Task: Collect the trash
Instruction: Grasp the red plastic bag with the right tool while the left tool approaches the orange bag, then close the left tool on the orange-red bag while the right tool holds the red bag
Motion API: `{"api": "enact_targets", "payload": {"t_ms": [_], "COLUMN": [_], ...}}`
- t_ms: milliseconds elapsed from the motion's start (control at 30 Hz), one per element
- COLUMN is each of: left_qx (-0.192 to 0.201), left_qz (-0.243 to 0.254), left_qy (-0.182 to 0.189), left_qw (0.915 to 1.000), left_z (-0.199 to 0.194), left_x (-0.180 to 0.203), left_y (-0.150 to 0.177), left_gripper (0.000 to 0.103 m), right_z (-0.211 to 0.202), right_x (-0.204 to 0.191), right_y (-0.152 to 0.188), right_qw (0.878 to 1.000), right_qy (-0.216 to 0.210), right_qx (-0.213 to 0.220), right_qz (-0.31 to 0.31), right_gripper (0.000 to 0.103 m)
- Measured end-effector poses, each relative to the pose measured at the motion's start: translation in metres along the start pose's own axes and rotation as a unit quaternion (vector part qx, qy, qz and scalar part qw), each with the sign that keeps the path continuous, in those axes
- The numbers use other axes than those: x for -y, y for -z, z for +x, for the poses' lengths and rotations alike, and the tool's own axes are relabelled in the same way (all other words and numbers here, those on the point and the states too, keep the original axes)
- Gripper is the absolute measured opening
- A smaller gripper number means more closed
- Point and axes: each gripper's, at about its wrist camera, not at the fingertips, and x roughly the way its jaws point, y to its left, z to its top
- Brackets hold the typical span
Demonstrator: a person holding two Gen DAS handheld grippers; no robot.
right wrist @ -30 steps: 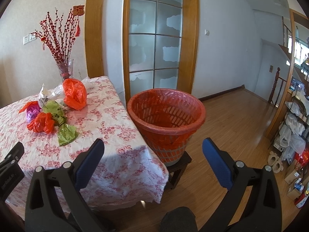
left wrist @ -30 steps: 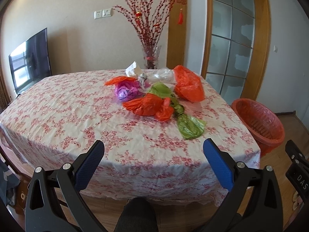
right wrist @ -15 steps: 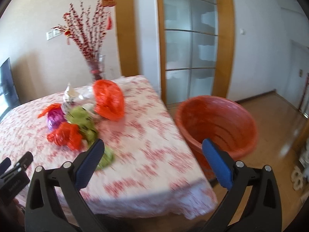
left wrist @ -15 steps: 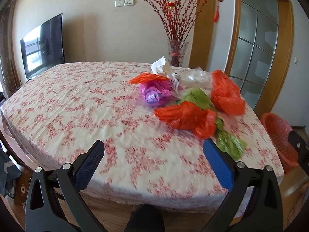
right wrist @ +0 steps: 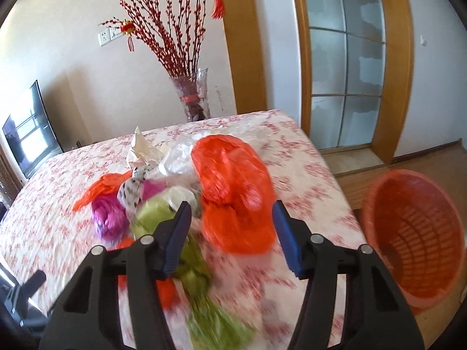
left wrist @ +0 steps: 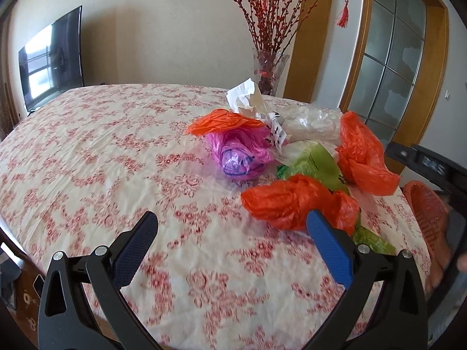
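Note:
A heap of crumpled plastic bags lies on the floral tablecloth [left wrist: 87, 160]. It holds a large orange bag [right wrist: 233, 186], a second orange bag [left wrist: 292, 204], a purple bag [left wrist: 242, 154], a green bag [left wrist: 315, 160], clear plastic [left wrist: 315, 122] and white paper [left wrist: 245, 96]. My right gripper [right wrist: 230, 221] is open, its fingers either side of the large orange bag, just short of it. My left gripper [left wrist: 230, 233] is open and empty above the cloth, left of the second orange bag. An orange basket [right wrist: 414, 233] stands on the floor right of the table.
A glass vase [left wrist: 268, 73] with red branches stands at the table's far edge behind the heap. A television [left wrist: 49, 55] is at the far left. A glass door with a wooden frame [right wrist: 350, 67] is beyond the table on the right.
Both grippers have moved forward over the table toward the heap. The right one swung left from the basket and its jaws have narrowed around the large orange bag.

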Motion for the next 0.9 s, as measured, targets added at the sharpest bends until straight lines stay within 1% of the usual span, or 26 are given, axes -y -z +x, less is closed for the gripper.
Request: {"api": "enact_targets", "payload": {"t_ms": [100, 300, 433, 567, 667, 767, 900], "left_qx": [-0.005, -0.010, -0.011, -0.014, -0.018, -0.019, -0.018], "left_qz": [0.000, 0.007, 0.012, 0.015, 0.015, 0.018, 0.027], "left_qy": [0.008, 0.018, 0.021, 0.025, 0.031, 0.036, 0.045], "left_qw": [1.0000, 0.9998, 0.9997, 0.9995, 0.9992, 0.9990, 0.9985], "left_z": [0.009, 0.019, 0.023, 0.026, 0.028, 0.028, 0.028], "left_x": [-0.003, -0.003, -0.001, 0.001, 0.003, 0.008, 0.018], "left_y": [-0.004, -0.008, -0.010, -0.011, -0.011, -0.012, -0.013], "left_gripper": [0.100, 0.100, 0.100, 0.100, 0.100, 0.100, 0.099], "right_z": [0.028, 0.067, 0.084, 0.090, 0.090, 0.089, 0.080], "right_x": [-0.003, -0.007, -0.005, 0.001, 0.008, 0.014, 0.024], "right_y": [-0.008, -0.013, -0.010, -0.007, -0.005, -0.005, -0.004], "right_qw": [1.000, 0.999, 0.998, 0.997, 0.997, 0.997, 0.997], "right_qy": [-0.005, 0.012, 0.016, 0.021, 0.015, 0.012, 0.008], "right_qx": [-0.016, -0.041, -0.064, -0.069, -0.070, -0.069, -0.065], "right_qz": [0.007, 0.002, -0.002, 0.001, 0.012, 0.018, 0.027], "right_gripper": [0.056, 0.054, 0.039, 0.029, 0.017, 0.012, 0.010]}}
